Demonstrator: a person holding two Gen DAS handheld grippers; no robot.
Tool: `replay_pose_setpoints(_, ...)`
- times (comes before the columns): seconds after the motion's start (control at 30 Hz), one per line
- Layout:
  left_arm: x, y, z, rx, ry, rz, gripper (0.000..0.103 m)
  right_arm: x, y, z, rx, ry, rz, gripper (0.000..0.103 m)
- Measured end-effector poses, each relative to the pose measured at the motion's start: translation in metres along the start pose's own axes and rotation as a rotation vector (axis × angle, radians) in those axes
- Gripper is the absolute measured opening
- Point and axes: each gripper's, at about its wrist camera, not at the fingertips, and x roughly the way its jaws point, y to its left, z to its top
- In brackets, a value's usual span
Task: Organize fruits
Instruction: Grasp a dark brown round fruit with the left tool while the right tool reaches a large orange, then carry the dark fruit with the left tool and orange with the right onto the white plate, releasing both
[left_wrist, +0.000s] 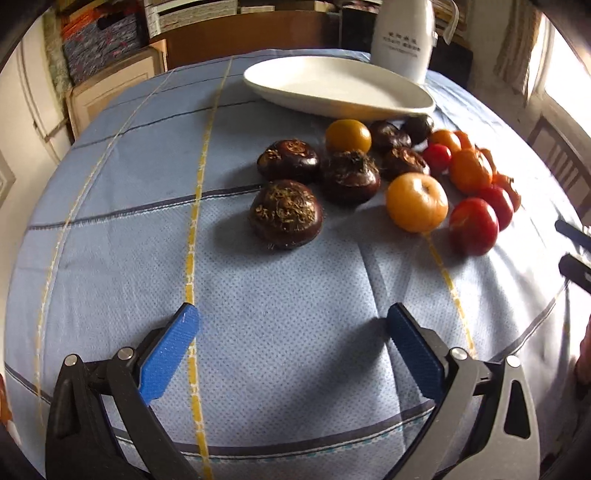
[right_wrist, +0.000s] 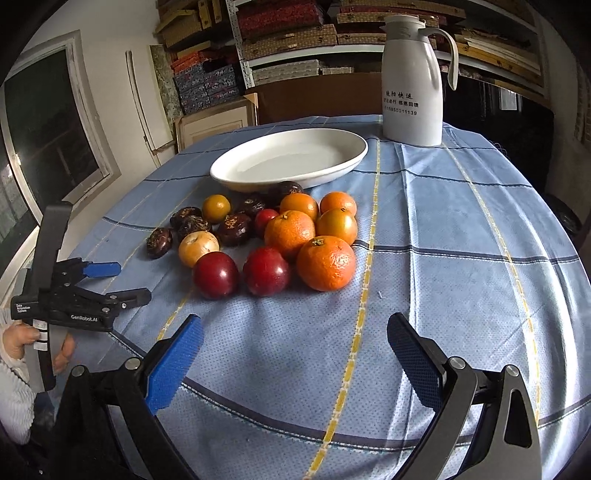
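Your left gripper (left_wrist: 291, 325) is released – blue pads wide apart, nothing between them, hovering over bare tablecloth (left_wrist: 277, 369). Right gripper (right_wrist: 295, 332) same: spread wide, empty, above the cloth.

Fruit is all loose on the cloth, none in the white dish (right_wrist: 291, 157). In the right wrist view the pile sits at 12 o'clock from your right gripper, well apart from it. Nearest: big orange (right_wrist: 325, 263) w/ two red plums (right_wrist: 215, 275) beside it toward 9. Behind them more oranges (right_wrist: 289, 232), a pale yellow fruit (right_wrist: 198, 248), then dark brown bulbs (right_wrist: 233, 228) – some touching each other, the rear one up against the dish rim.

In the left wrist view the closest item is a dark bulb (left_wrist: 285, 214) at 12, slightly apart from the rest; yellow fruit and red plums at 1–2 o'clock.

Dish is beyond the pile at 12. White jug (right_wrist: 413, 81) upright behind the dish, at 1 o'clock, not touching it.

Your hand (right_wrist: 22, 341) on the left gripper's handle shows at 9 o'clock in the right wrist view.
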Motion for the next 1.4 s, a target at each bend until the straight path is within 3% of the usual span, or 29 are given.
replay_pose_setpoints(0.2,0.003,0.006,0.011,-0.011,-0.002,-0.001,0.099,0.013,-0.011,0.015,0.061,0.009,0.001,0.100)
replay_pose_setpoints(0.37,0.014,0.017,0.038,-0.024,-0.034,0.053,0.098,0.013,-0.027,0.017,0.142,-0.018,0.038,0.100)
replay_pose_setpoints(0.63,0.017,0.013,0.047,-0.015,-0.072,0.008,0.065,0.016,-0.023,0.018,0.117,-0.018,0.019,0.093)
replay_pose_setpoints(0.7,0.016,0.014,0.048,-0.014,-0.080,-0.001,0.051,0.018,-0.024,0.019,0.121,-0.012,0.017,0.091)
replay_pose_setpoints(0.77,0.015,0.013,0.049,-0.013,-0.088,-0.023,0.043,0.019,-0.023,0.019,0.125,-0.005,0.015,0.088)
replay_pose_setpoints(0.93,0.015,0.009,0.049,0.001,-0.099,-0.041,0.043,0.029,-0.023,0.023,0.131,0.026,0.015,0.082)
replay_pose_setpoints(1.07,0.012,0.013,0.046,-0.027,-0.112,-0.070,0.043,0.041,-0.024,0.024,0.141,0.074,0.034,0.071)
replay_pose_setpoints(1.4,0.011,0.019,0.046,-0.055,-0.125,-0.090,0.043,0.053,-0.037,0.034,0.216,0.067,0.106,0.070)
